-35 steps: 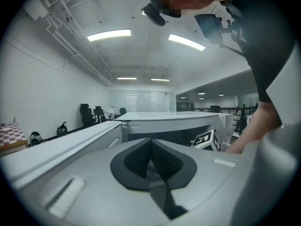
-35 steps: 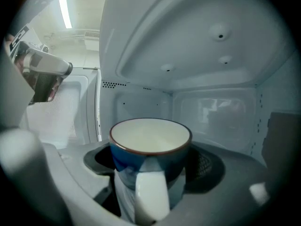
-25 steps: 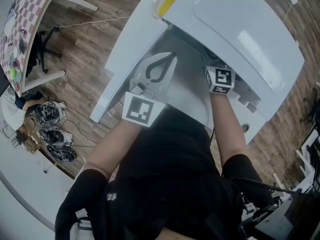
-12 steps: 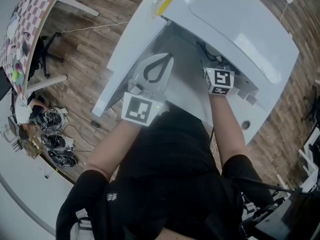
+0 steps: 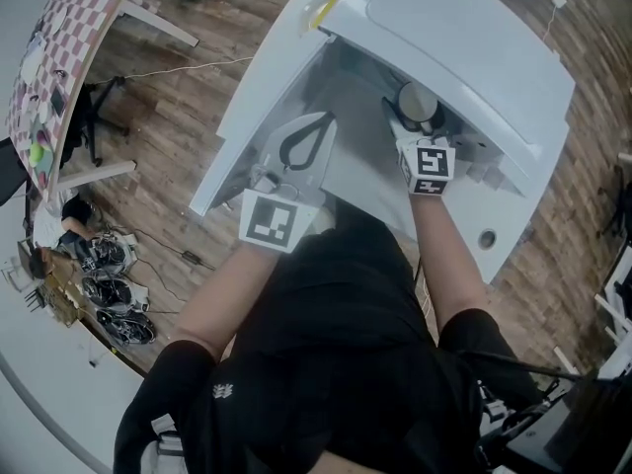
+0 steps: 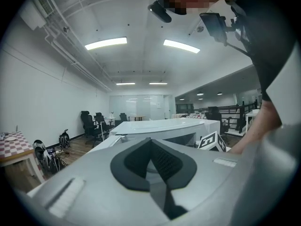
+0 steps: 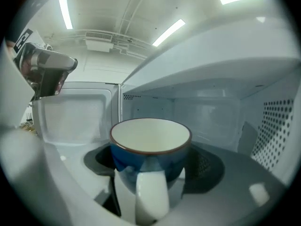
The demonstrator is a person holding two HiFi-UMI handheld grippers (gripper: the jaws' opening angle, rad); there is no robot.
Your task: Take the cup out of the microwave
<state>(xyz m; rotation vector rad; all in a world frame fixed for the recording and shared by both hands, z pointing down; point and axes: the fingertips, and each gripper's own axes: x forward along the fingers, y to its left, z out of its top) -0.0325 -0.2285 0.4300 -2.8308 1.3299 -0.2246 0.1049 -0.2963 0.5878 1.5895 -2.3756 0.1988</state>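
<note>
Now, nearest to the head camera are the person's two forearms, both stretched toward the open front of the microwave (image 5: 464,47). The left gripper (image 5: 326,121) hangs just beside the microwave's open door (image 5: 252,107). Its fingers (image 6: 164,164) are clenched together on nothing, so I judge it is only held out of the way. The right gripper (image 5: 413,131) is at the mouth of the microwave, and its fingers (image 7: 207,171) are grasping the cup (image 7: 150,140) from both sides, below the rim. The cup is blue outside and cream inside, and it stands upright. Its white handle (image 7: 151,197) points back toward the gripper, between the two fingers; this probably stops the cup from turning in the grip. From above, the cup shows at the front edge of the microwave's roof, so it seems to be at the threshold of the cavity (image 7: 221,117), not deep in it. I cannot tell if its bottom touches the microwave's floor. Behind the cup are the back wall and the perforated side wall of the microwave. The way out looks free, and a level hand is what the pull needs.
</note>
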